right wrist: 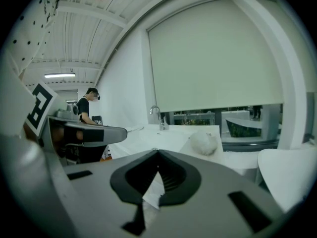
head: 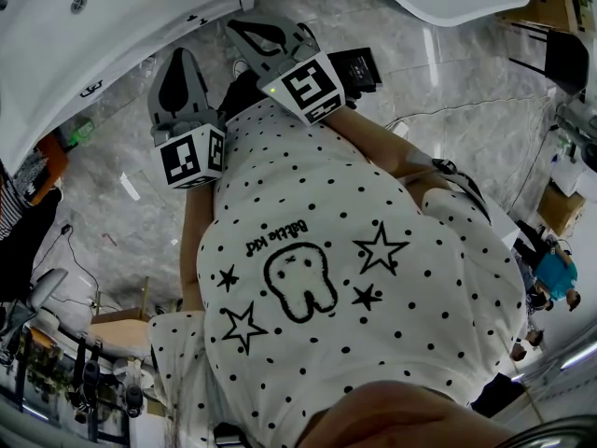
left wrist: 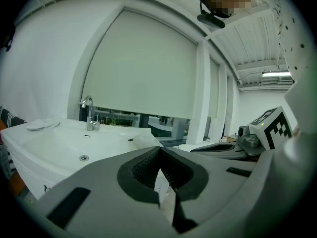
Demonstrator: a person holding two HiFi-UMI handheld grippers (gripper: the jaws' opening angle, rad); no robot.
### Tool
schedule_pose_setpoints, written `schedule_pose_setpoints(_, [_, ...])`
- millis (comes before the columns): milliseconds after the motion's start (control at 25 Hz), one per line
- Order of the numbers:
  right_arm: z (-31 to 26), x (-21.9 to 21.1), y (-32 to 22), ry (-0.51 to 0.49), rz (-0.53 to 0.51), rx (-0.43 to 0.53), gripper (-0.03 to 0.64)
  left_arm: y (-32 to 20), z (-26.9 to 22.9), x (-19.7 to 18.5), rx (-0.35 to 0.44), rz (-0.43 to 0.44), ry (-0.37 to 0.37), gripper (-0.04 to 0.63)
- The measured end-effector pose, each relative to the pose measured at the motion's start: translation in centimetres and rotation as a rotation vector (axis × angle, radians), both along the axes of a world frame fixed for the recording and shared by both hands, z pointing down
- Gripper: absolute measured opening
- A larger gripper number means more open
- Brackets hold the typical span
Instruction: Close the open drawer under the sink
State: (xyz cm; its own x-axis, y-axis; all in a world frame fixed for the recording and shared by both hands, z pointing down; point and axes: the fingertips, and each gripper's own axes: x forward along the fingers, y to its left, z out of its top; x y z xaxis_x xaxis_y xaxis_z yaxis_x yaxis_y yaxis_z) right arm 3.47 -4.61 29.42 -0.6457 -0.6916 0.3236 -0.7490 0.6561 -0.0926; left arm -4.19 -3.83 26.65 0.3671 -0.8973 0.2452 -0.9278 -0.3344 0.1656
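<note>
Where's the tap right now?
In the left gripper view, the tap stands at the left, on the back rim of the white sink, just below the big blind.

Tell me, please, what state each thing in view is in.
Left tongs: shut, nothing between them.
Right tongs: shut, nothing between them.
Window blind: lowered most of the way, a strip of glass bare below.
Faucet: no water seen running.
Sink: basin empty.
Ceiling light: on.
Drawer under the sink: out of view, cannot tell.
</note>
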Motion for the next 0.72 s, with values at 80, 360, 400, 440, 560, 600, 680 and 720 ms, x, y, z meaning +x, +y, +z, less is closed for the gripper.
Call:
schedule_pose_setpoints(80, [-0.05, -0.03, 0.08, 0.000, -0.006, 0.003, 0.014, -0.02, 0.00, 0.02, 0.000, 0.002, -0.002, 0.005])
schedule_pose_setpoints(360, [-0.17, -0.36, 0.22, 0.005, -0.024, 0.010, 0.014, -0.12, -0.01, -0.07, -0.002, 0.003, -0.004, 0.005])
schedule_pose_setpoints(400, [-0.18, -0.36, 0.23, 0.004, -0.024, 0.009, 0.014, -0.11, -0.01, -0.08, -0.002, 0.003, -0.005, 0.005])
schedule_pose_setpoints(440, [-0.17, -0.36, 0.23, 0.004, -0.023, 0.008, 0.014, -0.11, -0.01, -0.10, -0.003, 0.003, -0.005, 0.005])
schedule_pose_setpoints(560, [-0.18, -0.40, 0.23, 0.004, -0.026, 0.008, 0.014, -0.12, -0.02, -0.13, -0.004, 0.002, -0.006, 0.005])
schedule_pose_setpoints(600, [-0.19, -0.43, 0.25, 0.004, -0.028, 0.007, 0.014, -0.10, 0.00, -0.14, -0.005, 0.001, -0.006, 0.005])
schedule_pose_setpoints(680, [-0.18, -0.48, 0.29, 0.004, -0.031, 0.007, 0.014, -0.09, 0.04, -0.17, -0.007, 0.000, -0.006, 0.005])
schedule_pose_setpoints(720, [-0.17, -0.50, 0.30, 0.005, -0.033, 0.007, 0.014, -0.09, 0.05, -0.19, -0.008, -0.002, -0.005, 0.005])
